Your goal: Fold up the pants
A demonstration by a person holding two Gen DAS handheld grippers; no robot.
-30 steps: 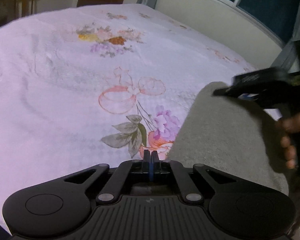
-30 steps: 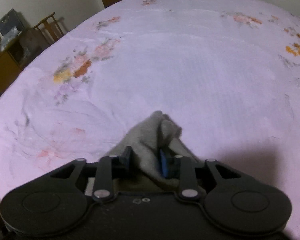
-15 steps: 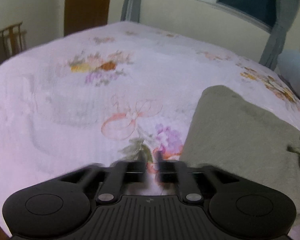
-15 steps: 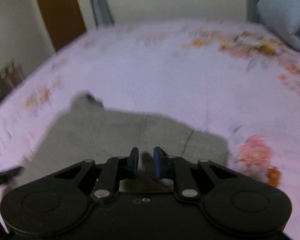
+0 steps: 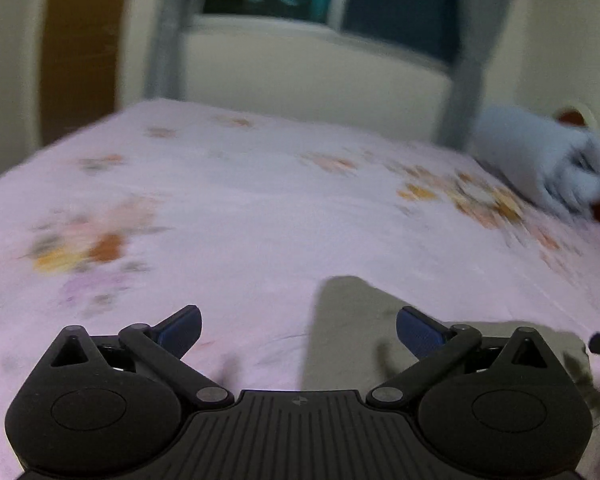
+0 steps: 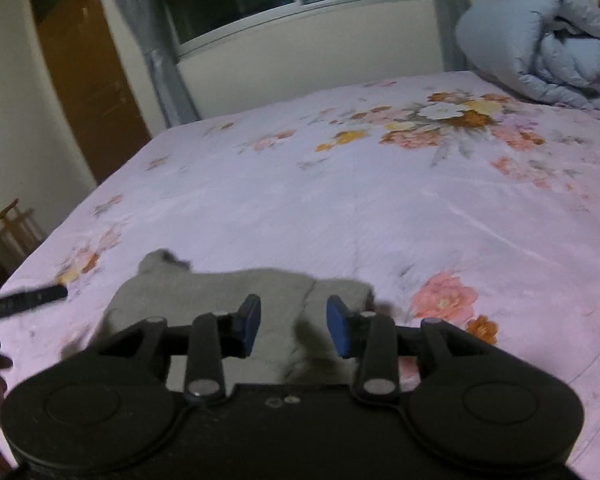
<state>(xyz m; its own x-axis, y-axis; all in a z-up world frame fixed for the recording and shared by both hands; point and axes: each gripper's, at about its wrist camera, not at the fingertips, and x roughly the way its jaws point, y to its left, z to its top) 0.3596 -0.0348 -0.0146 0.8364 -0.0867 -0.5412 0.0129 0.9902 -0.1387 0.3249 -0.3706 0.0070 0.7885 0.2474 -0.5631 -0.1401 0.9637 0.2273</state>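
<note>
Left gripper [image 5: 298, 330]: its jaws are opening, almost as wide as they go, and there is nothing between them. It hangs above the pink sheet [image 5: 240, 216].

Pants [image 6: 220, 292]: a grey, flat, already doubled piece on the near part of the bed, between the two grippers. From the left fingers it lies ahead and to the right; only its left edge comes under the right blue pad [image 5: 418, 330].

Long axis: it seems to run across the bed, from the left tool to the right one (a small bunched end sticks up at the far left corner, waist or hem I cannot tell).

Right gripper [image 6: 294, 324]: partly open, with the pads apart and clear of the cloth. It holds nothing, and the grey fabric lies flat directly under and before it.

Nearer hand: the right, I judge, since it is right over the cloth.

Next fold: probably each gripper takes one short end.

Far right: a rolled blue quilt [image 6: 540, 40], well apart.
</note>
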